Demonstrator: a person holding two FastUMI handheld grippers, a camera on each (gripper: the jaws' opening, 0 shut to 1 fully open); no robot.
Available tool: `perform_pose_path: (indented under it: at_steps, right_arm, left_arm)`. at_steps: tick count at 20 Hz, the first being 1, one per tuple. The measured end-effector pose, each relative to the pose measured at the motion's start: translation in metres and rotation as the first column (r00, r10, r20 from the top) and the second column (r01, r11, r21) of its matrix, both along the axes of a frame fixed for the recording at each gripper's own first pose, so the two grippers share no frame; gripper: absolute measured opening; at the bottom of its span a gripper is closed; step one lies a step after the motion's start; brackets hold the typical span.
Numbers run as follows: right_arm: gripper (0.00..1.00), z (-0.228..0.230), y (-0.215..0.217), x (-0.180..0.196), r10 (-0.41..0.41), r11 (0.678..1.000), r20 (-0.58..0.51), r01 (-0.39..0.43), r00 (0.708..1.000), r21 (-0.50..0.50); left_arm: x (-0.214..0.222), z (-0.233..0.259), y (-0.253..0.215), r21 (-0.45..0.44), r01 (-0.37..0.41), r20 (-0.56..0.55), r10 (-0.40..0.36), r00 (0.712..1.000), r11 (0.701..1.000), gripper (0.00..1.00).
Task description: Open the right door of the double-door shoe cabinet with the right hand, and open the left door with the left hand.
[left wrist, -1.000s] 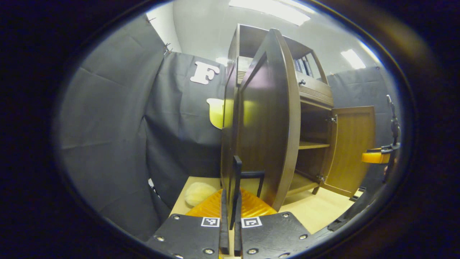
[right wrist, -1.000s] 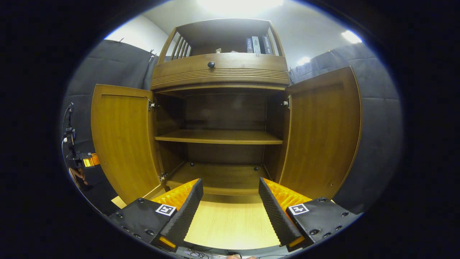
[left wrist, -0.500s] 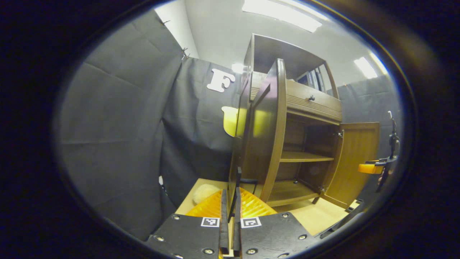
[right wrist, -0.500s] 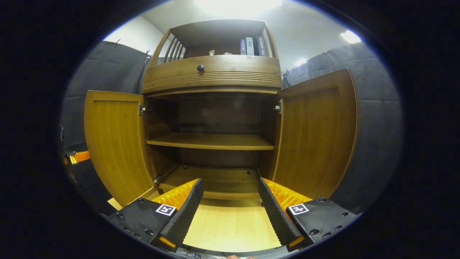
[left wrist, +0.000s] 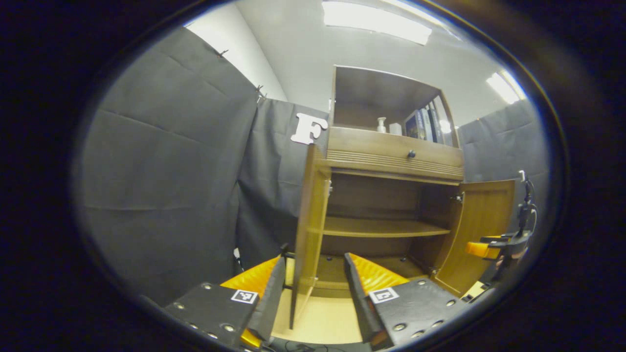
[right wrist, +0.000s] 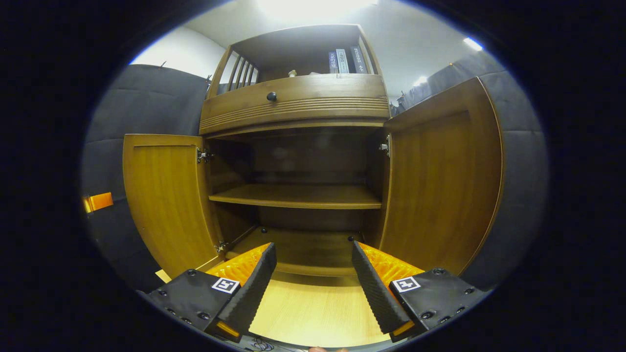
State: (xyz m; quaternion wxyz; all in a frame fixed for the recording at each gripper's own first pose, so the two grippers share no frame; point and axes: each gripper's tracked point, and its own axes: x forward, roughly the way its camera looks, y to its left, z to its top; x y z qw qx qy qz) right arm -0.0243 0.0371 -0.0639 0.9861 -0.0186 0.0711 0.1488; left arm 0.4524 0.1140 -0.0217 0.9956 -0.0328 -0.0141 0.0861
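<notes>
At the bottom of each view: my own two fingers, both pairs spread.
Left gripper (left wrist: 313, 303): released, holding nothing; the edge of the left door (left wrist: 307, 244) stands in the gap between my fingers, whether touching I cannot tell.
Right gripper (right wrist: 313, 286): released, fingers wide apart, aimed level at the open shoe cabinet (right wrist: 298, 161), touching nothing.
Other gripper, seen far off: in the left gripper view my right gripper (left wrist: 494, 248) sits at the right edge of the frame, just beyond the right door (left wrist: 481, 230); in the right gripper view a small part of my left gripper (right wrist: 98, 201) shows at the left edge.
Doors: both swung out; in the right gripper view the left door (right wrist: 164, 200) fills lower left of the frame, the right door (right wrist: 442, 181) fills the right, each hanging on its hinges.
Interior: one middle shelf (right wrist: 296, 195) with bare room above and below it.
Open room: light wooden floor board (right wrist: 318, 313) lies free between the right fingers and the cabinet's base; the dark cloth wall (left wrist: 161, 186) stands beside the left door.
Upper part: drawer with round knob (right wrist: 271, 96), books (right wrist: 345, 61) above it.
Change since half a second ago: my left fingers, then pinched on the left door's handle, have let go and parted; the right gripper stays spread.
</notes>
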Motion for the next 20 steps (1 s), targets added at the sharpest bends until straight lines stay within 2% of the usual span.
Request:
perform_pose_path:
  at_steps: [2,3,4,5,8,11,12,13,15,16,20]
  right_arm:
    - [0.93,0.002,-0.008,-0.004,0.001,1.000,-0.007,-0.001,1.000,0.014]
    - [0.98,0.003,-0.013,-0.006,-0.003,1.000,-0.009,0.003,1.000,0.022]
    - [0.93,0.004,-0.016,-0.008,-0.009,1.000,-0.011,0.009,1.000,0.030]
    - [0.98,0.004,-0.020,-0.011,-0.014,0.999,-0.012,0.015,1.000,0.036]
    - [0.97,0.006,-0.036,-0.017,-0.055,0.998,0.007,0.055,0.998,0.041]
    - [0.97,0.002,-0.047,-0.028,-0.085,0.995,0.008,0.085,0.996,0.054]
    - [0.97,-0.001,-0.048,-0.034,-0.092,0.994,0.002,0.092,0.996,0.060]
    - [0.92,-0.004,-0.049,-0.038,-0.097,0.993,-0.007,0.098,0.995,0.065]
    - [0.92,-0.012,-0.051,-0.046,-0.107,0.993,-0.017,0.107,0.994,0.056]
    - [0.97,-0.014,-0.052,-0.048,-0.115,0.992,-0.021,0.116,0.993,0.048]
    - [0.97,-0.012,-0.060,-0.052,-0.159,0.986,-0.011,0.160,0.987,0.057]
  left_arm:
    - [0.003,0.000,0.000,0.036,0.016,0.000,-0.016,1.000,0.999,0.93]
    - [0.002,0.000,-0.001,0.049,0.020,-0.001,-0.020,1.000,0.999,0.94]
    - [0.003,0.000,-0.005,0.054,0.034,-0.003,-0.034,0.999,0.998,0.94]
    - [0.004,0.000,-0.011,0.051,0.048,-0.001,-0.048,0.999,0.998,0.94]
    - [0.007,-0.004,-0.032,0.014,0.102,-0.024,-0.102,0.995,0.995,0.94]
    - [0.006,-0.006,-0.040,0.052,0.163,-0.042,-0.161,0.986,0.985,0.94]
    - [0.007,-0.005,-0.039,0.074,0.171,-0.042,-0.169,0.985,0.982,0.94]
    - [0.008,-0.005,-0.038,0.088,0.174,-0.041,-0.171,0.984,0.981,0.94]
    - [0.011,-0.004,-0.044,0.084,0.186,-0.038,-0.183,0.982,0.979,0.94]
    - [0.011,-0.005,-0.046,0.075,0.190,-0.040,-0.187,0.982,0.979,0.94]
    - [0.011,-0.008,-0.048,0.079,0.196,-0.061,-0.192,0.980,0.977,0.94]
